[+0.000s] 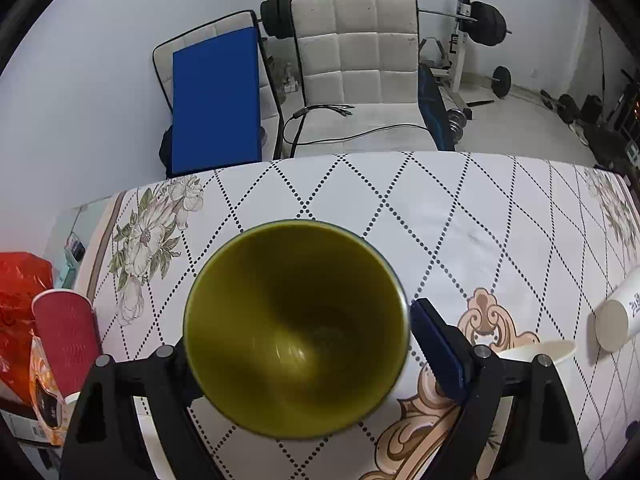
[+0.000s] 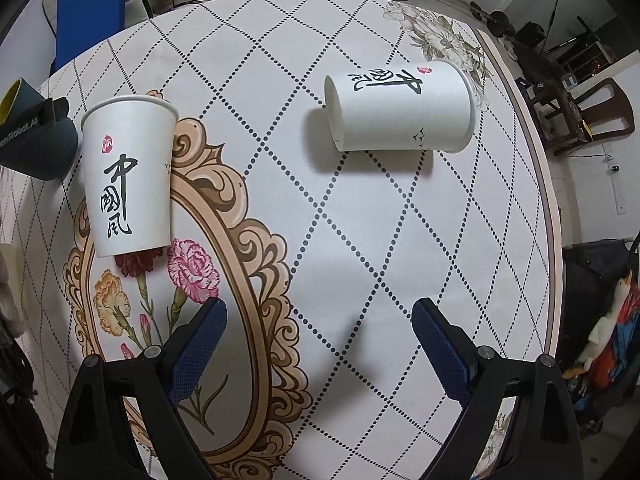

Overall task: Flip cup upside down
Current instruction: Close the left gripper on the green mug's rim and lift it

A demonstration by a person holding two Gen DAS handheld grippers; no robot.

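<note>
The left gripper [image 1: 296,344] is clamped on the cup [image 1: 296,328], its mouth turned straight at the left wrist camera, so you look down a yellow-green inside to a dim bottom. From the right wrist view the same cup [image 2: 24,120] shows a dark teal outside with a yellow lip, held over the table's left edge (only a slice of it makes the frame). Its near finger [image 1: 438,350] presses the cup's right side; the other finger is mostly hidden behind the cup wall.

The right gripper [image 2: 318,344] hangs above the patterned tablecloth [image 2: 360,240] with its jaws spread wide and nothing between them.

An upright white paper cup [image 2: 128,176] stands just beside the held one; another white cup [image 2: 400,110] lies on its side farther off. A red ribbed cup [image 1: 66,336] is partly cut off behind the left gripper's frame.
</note>
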